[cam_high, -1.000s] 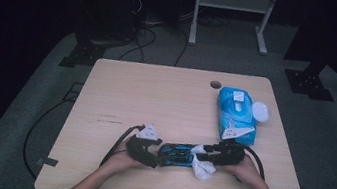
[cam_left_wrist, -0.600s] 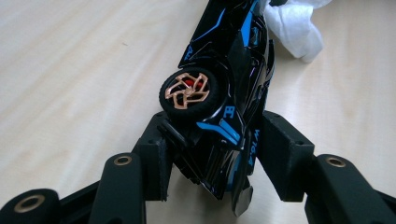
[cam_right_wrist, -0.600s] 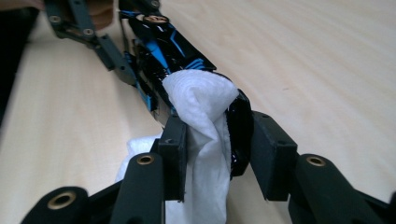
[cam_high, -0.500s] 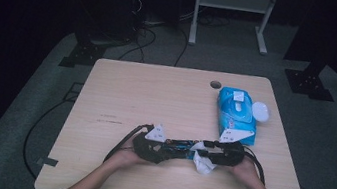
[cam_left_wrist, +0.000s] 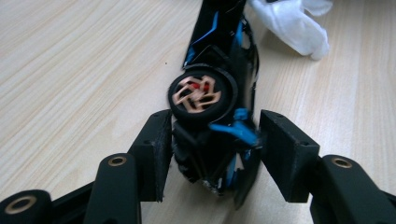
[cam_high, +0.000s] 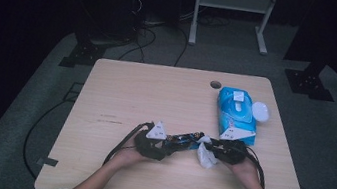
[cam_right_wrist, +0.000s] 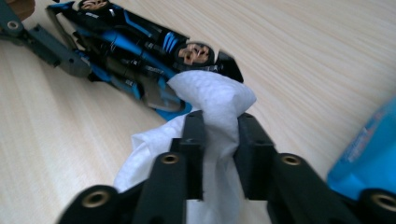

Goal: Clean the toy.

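Observation:
A black and blue toy race car (cam_high: pixel 185 138) lies lengthwise between my two grippers near the table's front edge. My left gripper (cam_high: pixel 169 142) is shut on its rear end. In the left gripper view the pads (cam_left_wrist: pixel 154 149) sit against the car (cam_left_wrist: pixel 205 93) just behind a copper-spoked wheel. These jaws closed on the car and have just eased open a little. My right gripper (cam_high: pixel 211 149) is shut on a crumpled white wipe (cam_high: pixel 205 155); its jaws have just been closing. In the right gripper view the wipe (cam_right_wrist: pixel 215 98) bulges out past the gripper (cam_right_wrist: pixel 219 135) and touches the car (cam_right_wrist: pixel 130 51).
A blue wipe pack (cam_high: pixel 235 114) lies on the wooden table (cam_high: pixel 156 93) at the right, just beyond my right hand, with a round white lid (cam_high: pixel 260 111) beside it. A cable hole (cam_high: pixel 215 84) is near the far edge. Cables trail from both grippers.
The right gripper's jaws have drawn in on the wipe, and the wipe has shifted slightly up against the car's end. Both hands have stayed nearly in place.

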